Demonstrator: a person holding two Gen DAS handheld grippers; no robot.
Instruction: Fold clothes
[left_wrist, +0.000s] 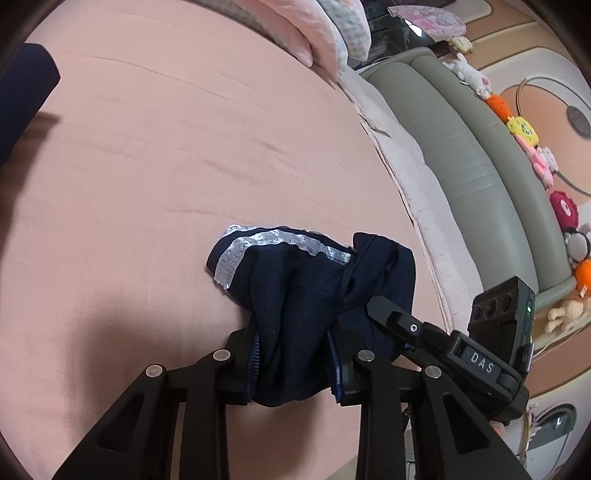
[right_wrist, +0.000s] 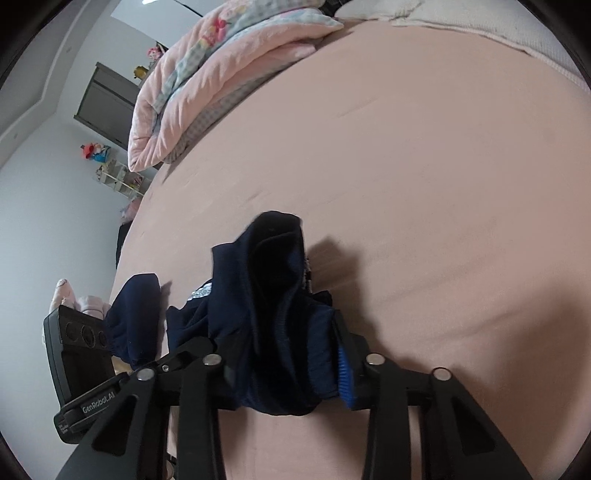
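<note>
A navy garment (left_wrist: 295, 280) with a silver-grey mesh stripe lies bunched on the pink bed sheet (left_wrist: 166, 155). My left gripper (left_wrist: 293, 349) is shut on its near end, and the cloth fills the gap between the pads. One black finger (left_wrist: 391, 317) of the other gripper rests against the garment's right side. In the right wrist view the same navy garment (right_wrist: 273, 295) stands up in a crumpled fold. My right gripper (right_wrist: 284, 350) is shut on it, with the blue pad pressed to the cloth. The left gripper's body (right_wrist: 85, 369) shows at the left edge.
A folded pink quilt (right_wrist: 207, 85) lies at the far end of the bed. A grey padded bed frame (left_wrist: 461, 155) lined with plush toys (left_wrist: 524, 133) runs along one side. Another dark navy piece (left_wrist: 22, 92) sits at the far left. A white shelf (right_wrist: 118, 181) stands by the wall.
</note>
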